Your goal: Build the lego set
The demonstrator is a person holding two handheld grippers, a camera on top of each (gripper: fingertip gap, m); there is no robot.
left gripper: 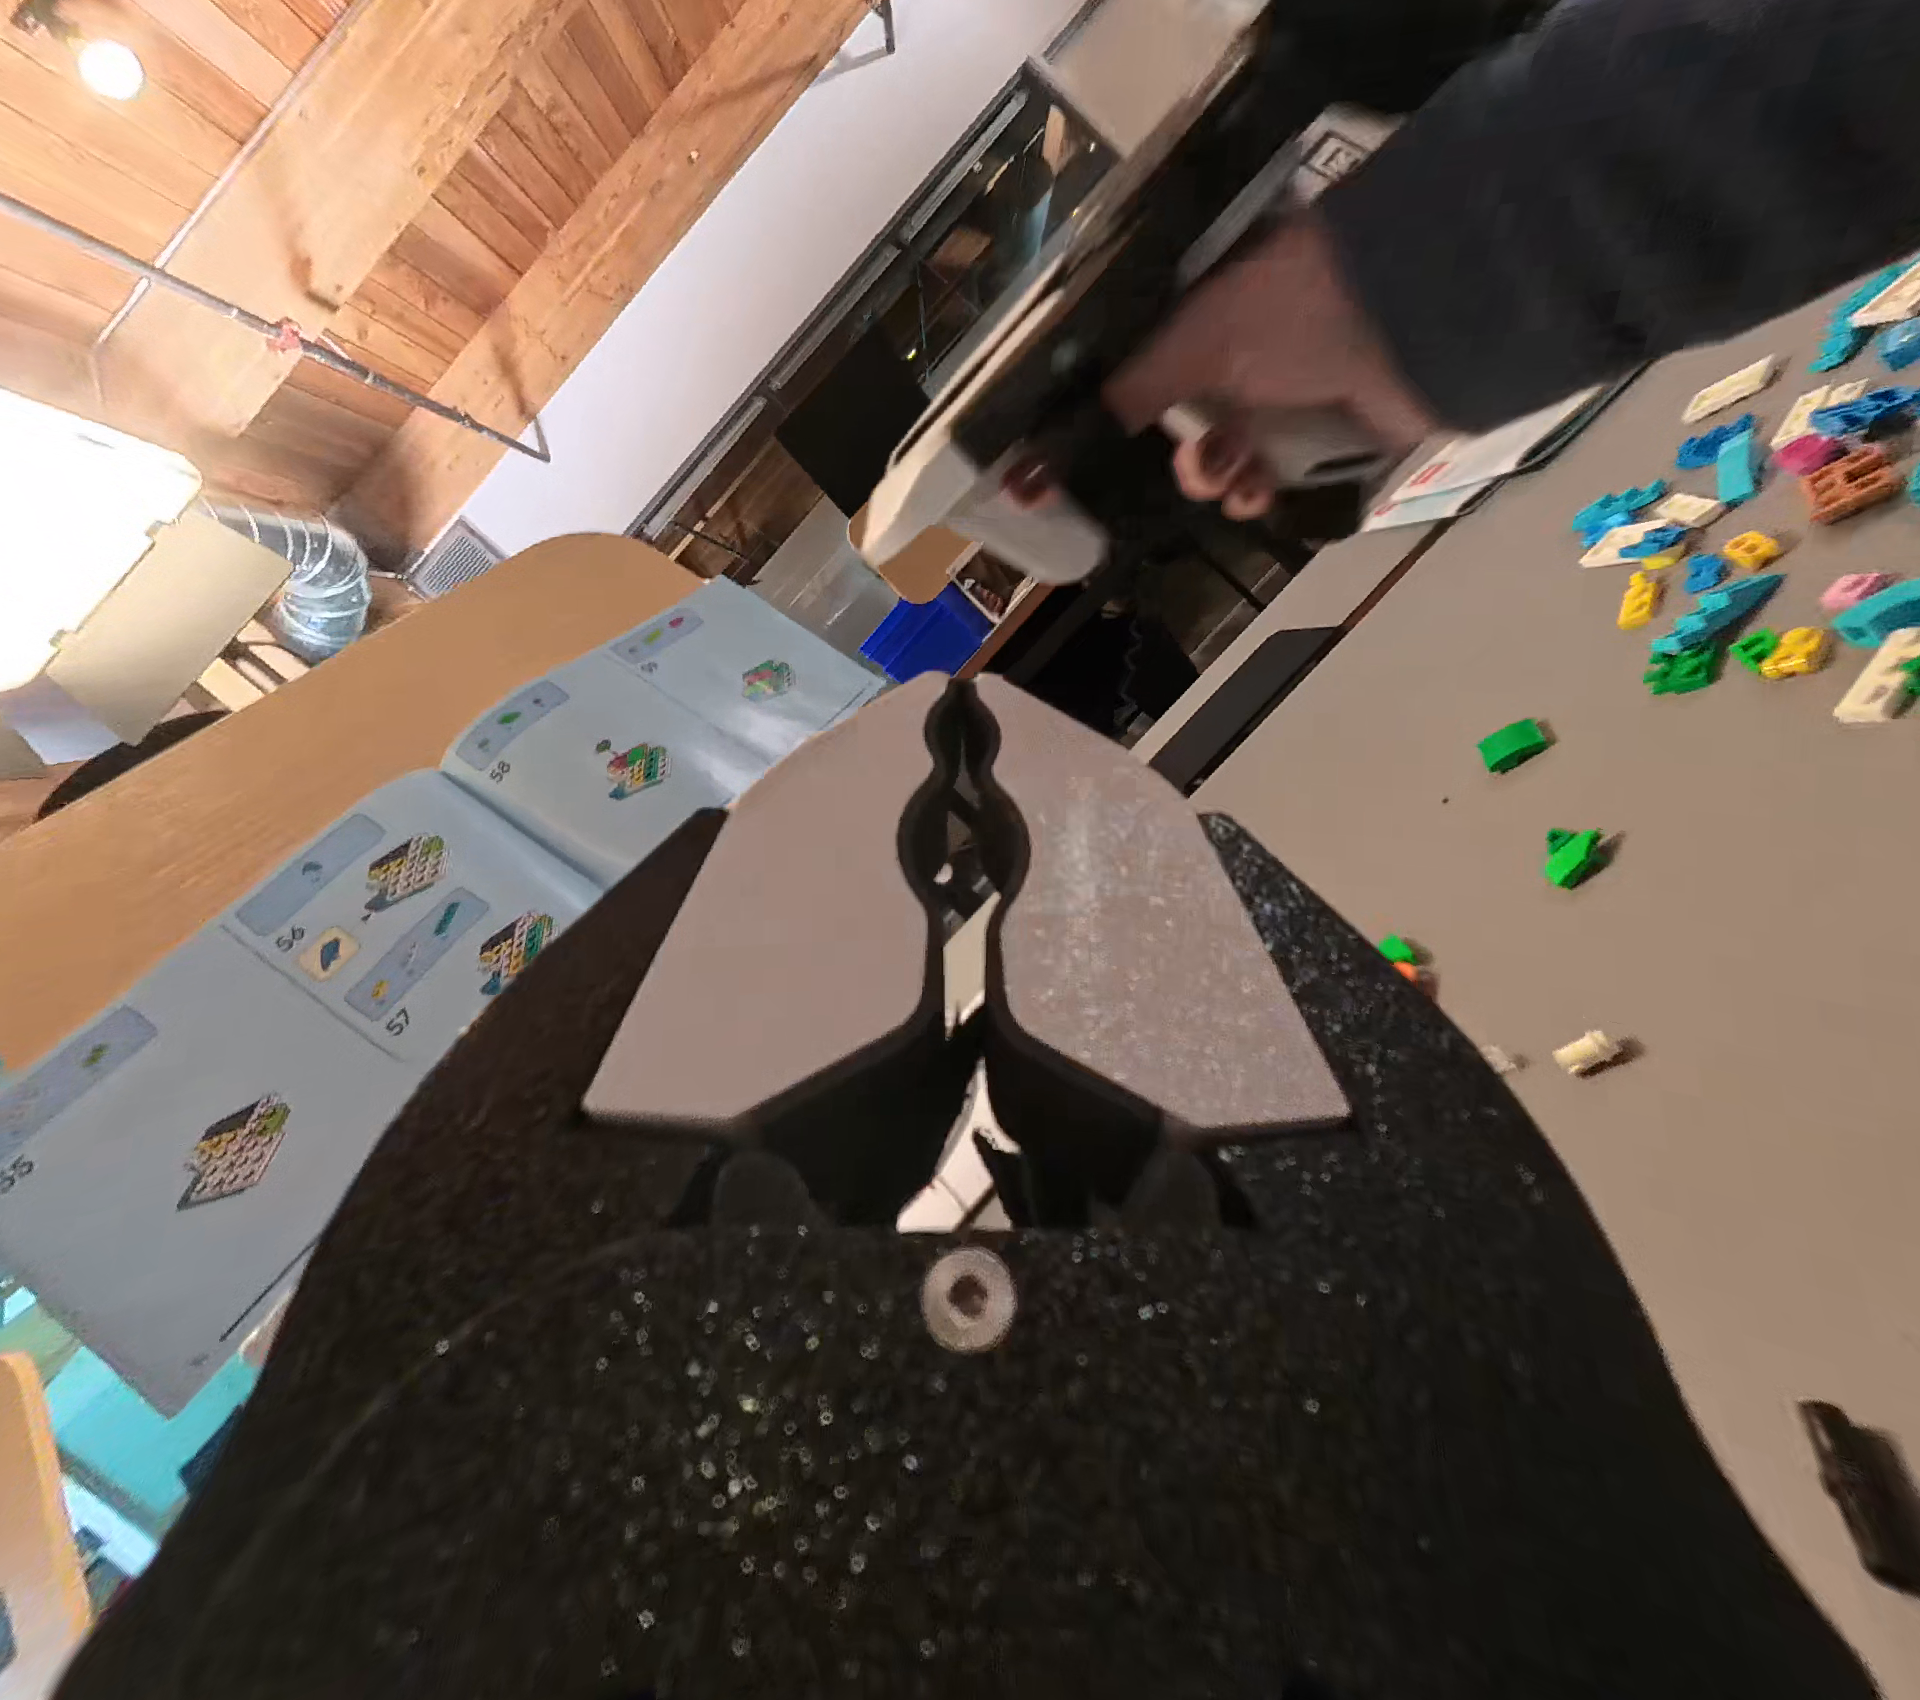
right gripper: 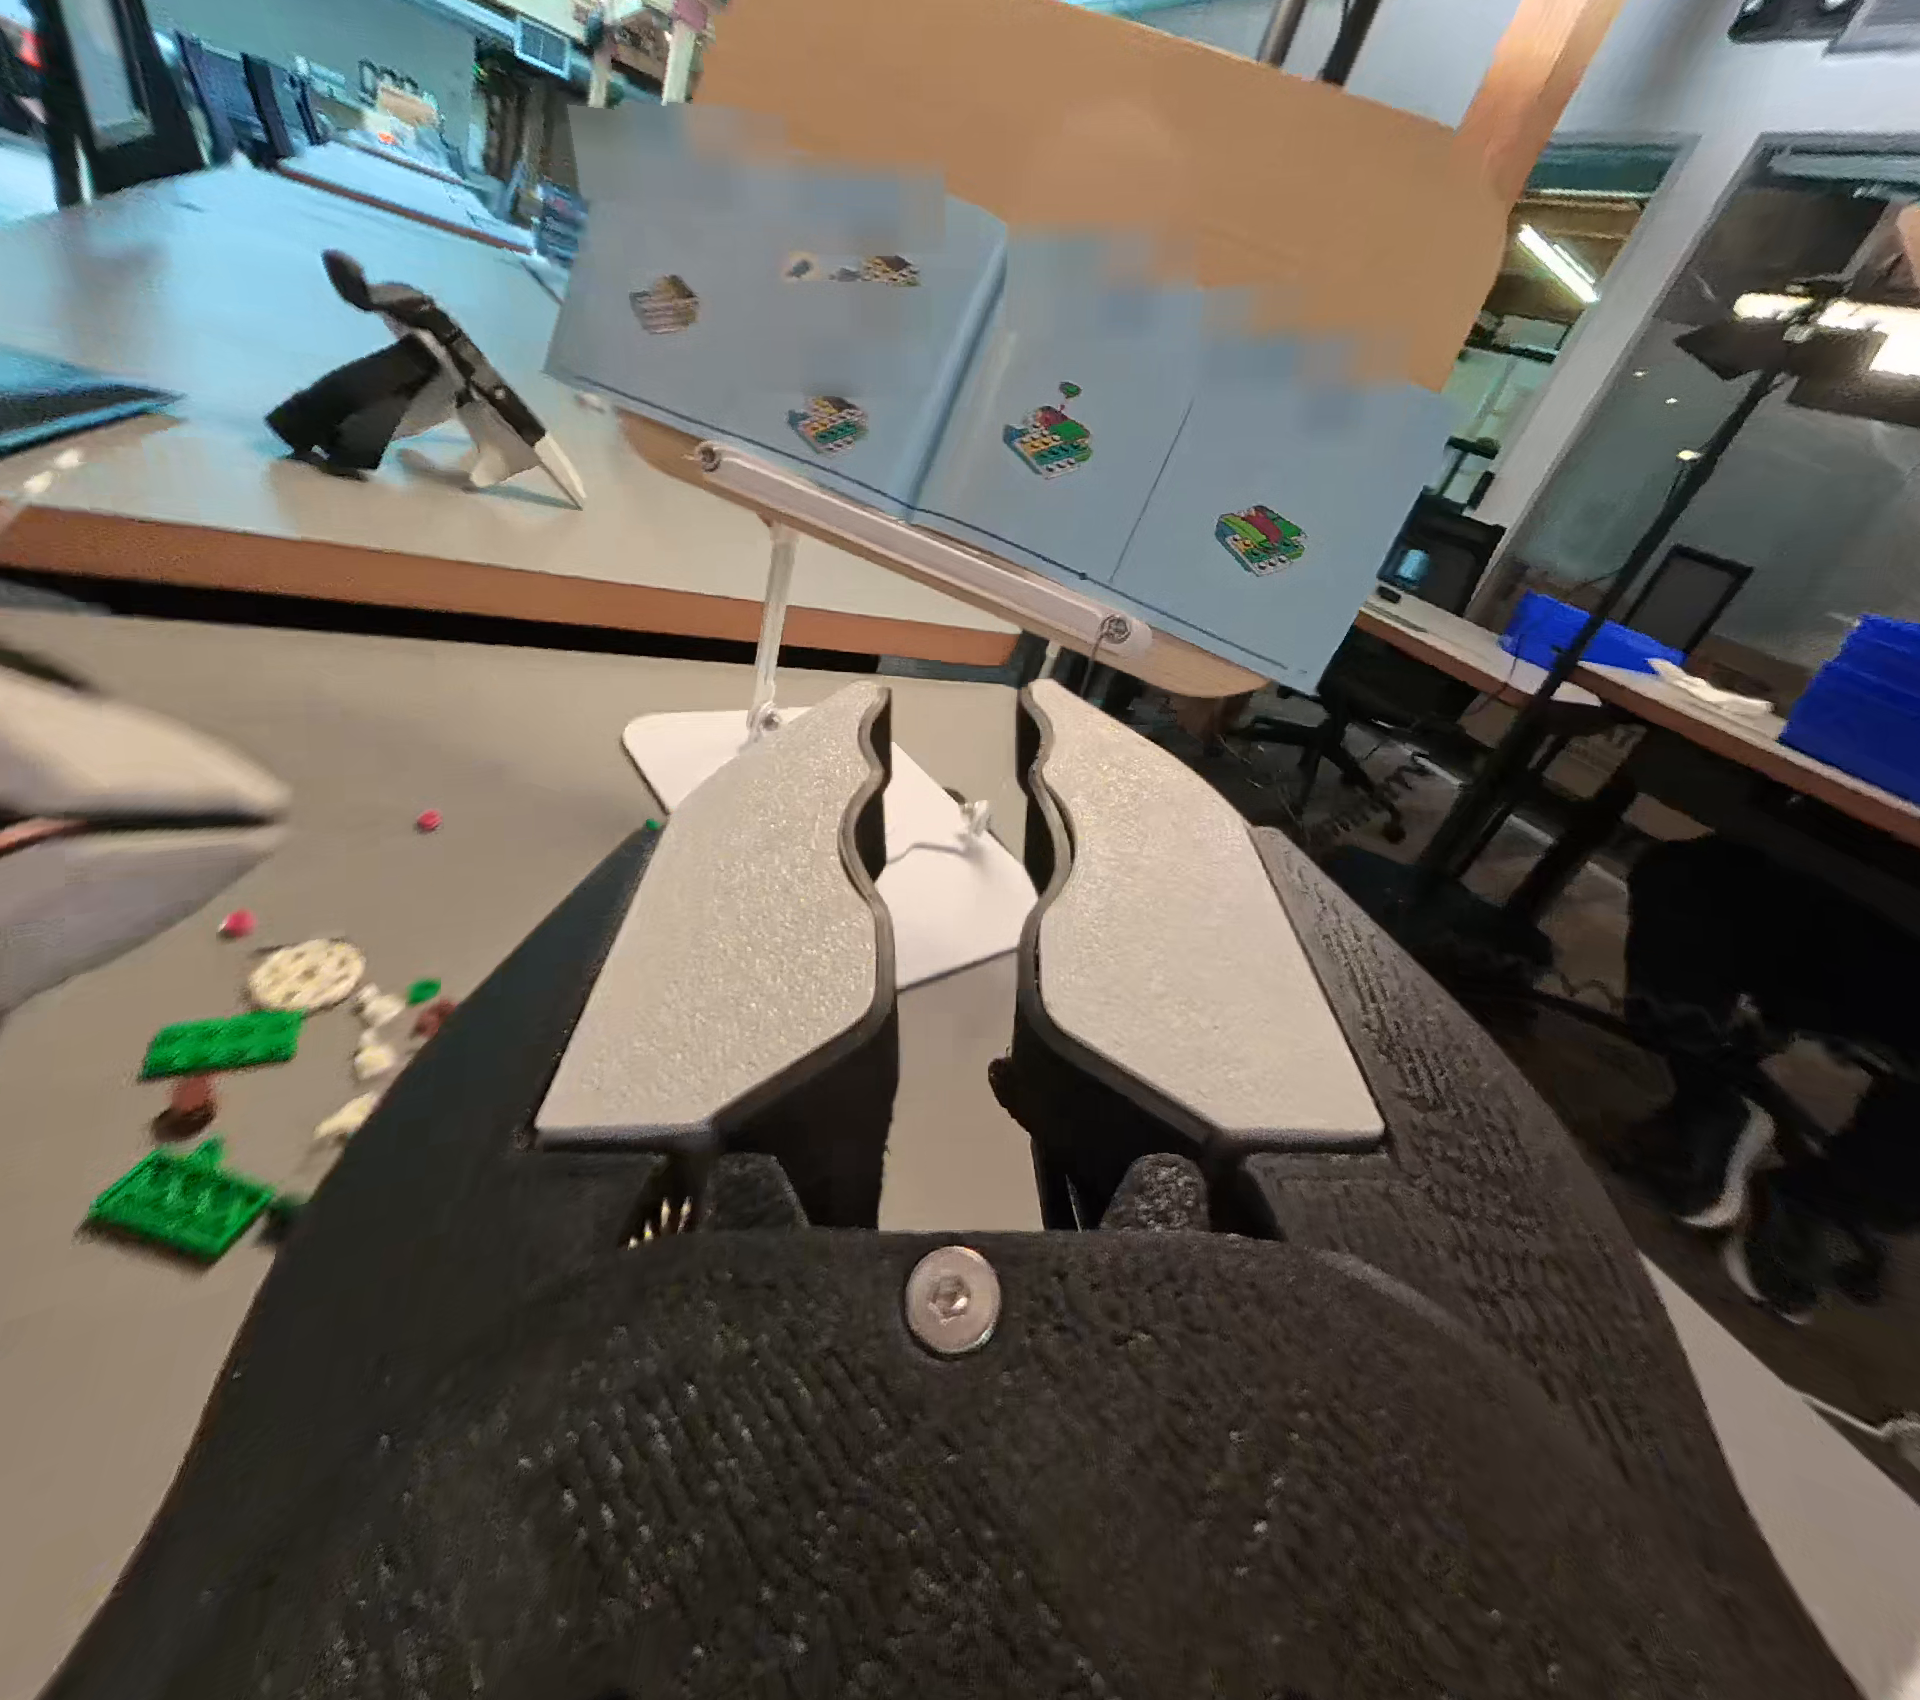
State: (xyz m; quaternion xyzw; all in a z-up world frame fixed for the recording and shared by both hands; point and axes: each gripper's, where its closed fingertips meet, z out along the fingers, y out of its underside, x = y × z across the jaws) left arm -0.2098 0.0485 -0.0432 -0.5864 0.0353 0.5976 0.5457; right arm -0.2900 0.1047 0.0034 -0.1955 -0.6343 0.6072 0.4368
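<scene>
In the left wrist view my left gripper (left gripper: 958, 696) is shut with nothing between its grey fingers, tilted above the grey table (left gripper: 1558, 1131). Loose bricks (left gripper: 1756, 528) in blue, white, yellow, pink and green lie at the far right, and two green pieces (left gripper: 1514, 744) lie nearer. The other gripper (left gripper: 977, 507), held by a hand in a dark sleeve, hovers ahead. In the right wrist view my right gripper (right gripper: 956, 700) is open and empty, pointing at the instruction booklet (right gripper: 987, 403) on its stand. Green plates (right gripper: 220, 1042) and a round white plate (right gripper: 307, 973) lie to its left.
The stand's white base (right gripper: 935, 871) sits just beyond the right fingers. A black and white device (right gripper: 416, 393) rests on the far table. Blue bins (right gripper: 1860, 715) stand on a table at right. A person's shoes (right gripper: 1766, 1183) show beyond the table edge. A blurred grey shape (right gripper: 104, 819) is at left. The grippers' ends are close to 11 centimetres from one another. From the left gripper's tips to the round white plate (right gripper: 307, 973) is close to 20 centimetres.
</scene>
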